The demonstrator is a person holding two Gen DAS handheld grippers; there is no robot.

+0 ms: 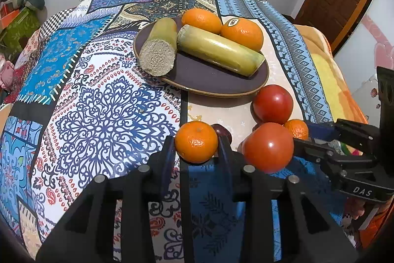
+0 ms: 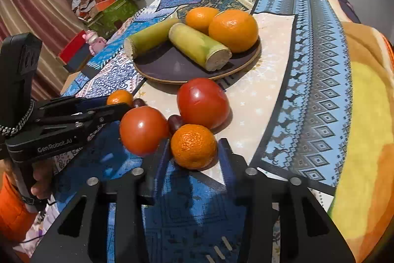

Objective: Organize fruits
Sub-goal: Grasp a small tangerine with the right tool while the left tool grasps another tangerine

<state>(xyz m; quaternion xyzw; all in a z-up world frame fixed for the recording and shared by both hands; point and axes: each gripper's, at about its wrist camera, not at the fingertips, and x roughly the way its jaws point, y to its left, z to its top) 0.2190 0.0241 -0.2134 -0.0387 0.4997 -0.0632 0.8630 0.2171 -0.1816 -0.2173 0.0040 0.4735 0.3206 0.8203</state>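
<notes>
1. Left tongs (image 1: pixel 197 140): clenched on mandarin A (image 1: pixel 196 144), with a pad touching each side. The fruit sits low over the patchwork cloth (image 1: pixel 103 115) on the bench; can't tell if it is lifted.
2. Right tongs (image 2: pixel 193 142): grasping mandarin B (image 2: pixel 193 147). The left pad is in contact and the right pad is at its edge. Lift-off from the cloth is unclear.
3. Near tomato (image 1: pixel 268 147) sits between the two tongs, just right of the left tongs and touching or almost touching mandarin B.
4. Far tomato (image 2: pixel 203 102) is directly ahead of the right tongs, just beyond mandarin B and short of the plate rim.
5. A small dark-red fruit (image 2: pixel 175 121) is wedged among both tomatoes and mandarin B. A second one (image 1: pixel 221 131) is just ahead-right of mandarin A.
6. Dark plate (image 1: pixel 221 93) is ahead of both tongs and holds two sugarcane pieces (image 1: pixel 216 51) and two oranges (image 1: pixel 242 33), one with a sticker. The nearer cane end overhangs the plate's left rim. The front-centre of the plate is bare.
7. Room: there is a wide run of cloth left of the left tongs. Right of the right tongs the cloth ends at a yellow-orange blanket (image 2: pixel 364 115), where the surface drops away.
</notes>
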